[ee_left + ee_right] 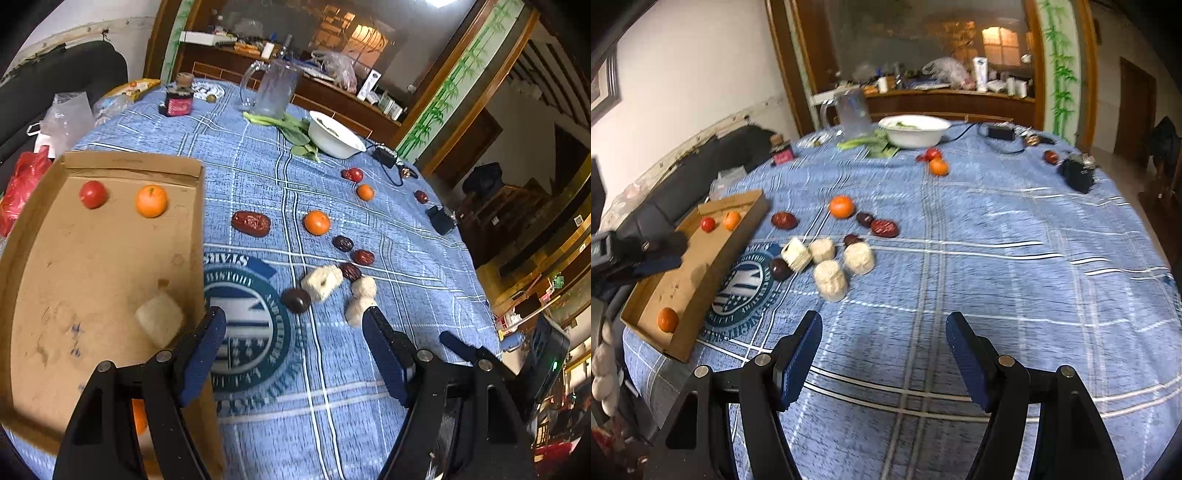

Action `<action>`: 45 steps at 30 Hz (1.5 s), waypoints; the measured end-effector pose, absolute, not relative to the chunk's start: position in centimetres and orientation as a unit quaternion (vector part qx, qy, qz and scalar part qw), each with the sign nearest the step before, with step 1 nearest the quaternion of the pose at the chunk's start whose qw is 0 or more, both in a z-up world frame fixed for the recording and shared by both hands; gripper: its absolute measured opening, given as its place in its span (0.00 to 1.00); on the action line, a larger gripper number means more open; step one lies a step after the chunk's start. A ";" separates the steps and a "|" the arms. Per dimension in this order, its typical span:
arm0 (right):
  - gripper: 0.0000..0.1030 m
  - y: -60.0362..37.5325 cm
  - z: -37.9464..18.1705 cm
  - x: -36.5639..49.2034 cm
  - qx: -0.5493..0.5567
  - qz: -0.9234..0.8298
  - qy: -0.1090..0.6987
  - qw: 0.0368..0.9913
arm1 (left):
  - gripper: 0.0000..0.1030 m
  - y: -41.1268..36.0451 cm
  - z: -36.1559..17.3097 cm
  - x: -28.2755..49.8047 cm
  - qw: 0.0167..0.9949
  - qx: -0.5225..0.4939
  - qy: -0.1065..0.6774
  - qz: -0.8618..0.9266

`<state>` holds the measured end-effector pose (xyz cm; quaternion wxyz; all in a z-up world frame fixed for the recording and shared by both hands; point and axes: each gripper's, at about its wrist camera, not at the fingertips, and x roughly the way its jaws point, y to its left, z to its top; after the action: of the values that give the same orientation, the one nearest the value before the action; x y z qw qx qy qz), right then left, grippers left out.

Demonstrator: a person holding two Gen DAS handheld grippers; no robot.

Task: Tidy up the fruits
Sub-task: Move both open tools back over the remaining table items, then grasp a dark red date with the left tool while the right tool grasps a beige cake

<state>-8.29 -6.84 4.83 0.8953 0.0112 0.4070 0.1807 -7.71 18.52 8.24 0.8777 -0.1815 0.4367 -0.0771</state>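
A cardboard tray (pixel 110 166) lies at the table's left and holds a tomato (pixel 93 194), an orange (pixel 151 200) and a pale cob piece (pixel 159 320). My left gripper (pixel 293 323) hangs open and empty by the tray's right wall, just short of a dark plum (pixel 296 300). Beyond lie more cob pieces (pixel 322 282), a red date (pixel 251 223), an orange (pixel 317 222) and several dark dates (pixel 343 243). My right gripper (pixel 883 323) is open and empty over bare cloth, with the cob pieces (pixel 831 280) ahead to its left.
At the far side stand a white bowl (pixel 936 136), greens (pixel 291 129), a glass jug (pixel 275 88) and a dark bottle (pixel 179 98). A tomato (pixel 354 174), an orange (pixel 365 192) and a black case (pixel 1076 173) lie far right. Plastic bags (pixel 62 118) sit left.
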 end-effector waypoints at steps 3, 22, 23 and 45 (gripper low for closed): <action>0.72 -5.5 3.8 -6.9 0.007 0.194 0.423 0.885 | 0.73 18.6 7.9 -5.2 0.877 -0.159 0.448 -0.063; 0.72 -2.0 1.6 -2.5 -0.005 0.216 0.460 0.861 | 0.73 18.7 4.5 6.2 0.861 -0.074 0.503 -0.011; 0.72 -2.0 1.5 -2.4 -0.005 0.216 0.460 0.861 | 0.73 18.6 4.1 6.5 0.859 -0.068 0.507 -0.011; 0.30 -1.1 1.6 -2.5 -0.016 0.225 0.451 0.864 | 0.41 15.0 2.9 5.1 0.859 0.015 0.511 -0.031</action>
<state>-2.51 -1.06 1.61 0.8638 -0.0164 0.4508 0.2245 5.10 15.01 2.92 0.8588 0.0151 0.5111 -0.0307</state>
